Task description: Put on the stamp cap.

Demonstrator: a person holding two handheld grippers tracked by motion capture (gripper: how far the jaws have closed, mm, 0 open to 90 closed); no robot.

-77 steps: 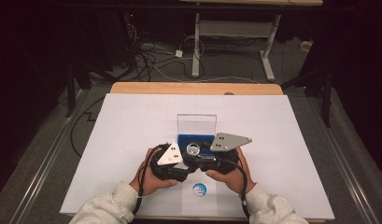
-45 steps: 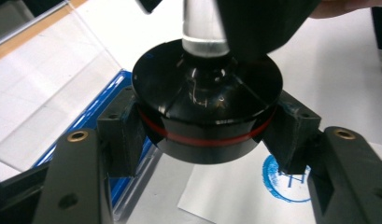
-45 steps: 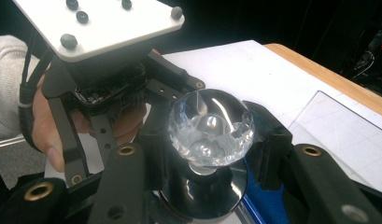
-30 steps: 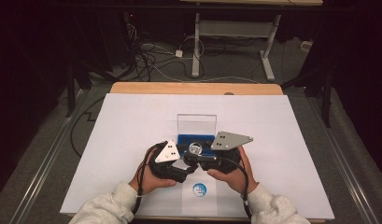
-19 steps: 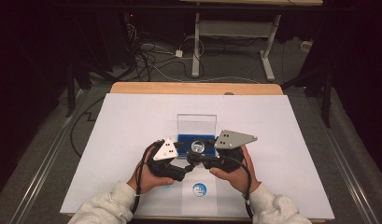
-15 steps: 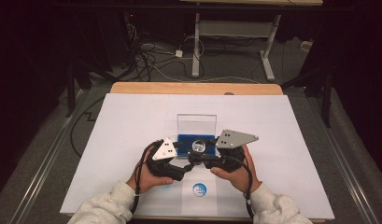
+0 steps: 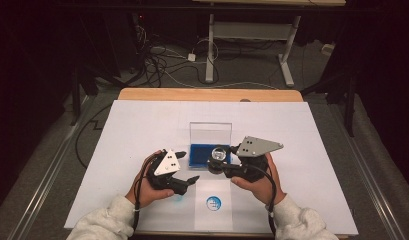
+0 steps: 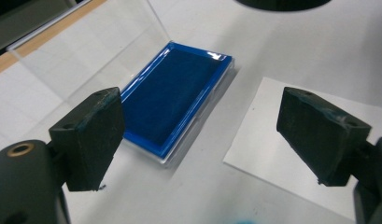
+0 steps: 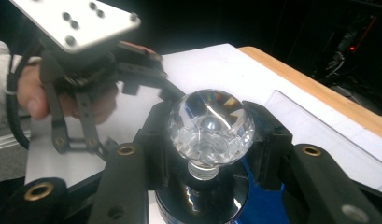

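Currently right gripper point(image 9: 212, 140) clamps the crystal knob point(image 9: 211, 126) above the blue-lined case point(image 8: 172, 95). Left gripper point(image 8: 200, 135) has just opened wide, nothing between its jaws, beside the case. Next: lower knob squarely onto the lining, then release.

Place: I read it as a lab | white-covered table point(image 7: 142, 125) | loose cables point(image 7: 162, 65) on grey floor point(image 7: 57, 150) | metal desk frame point(image 7: 252, 35) behind | dark surroundings
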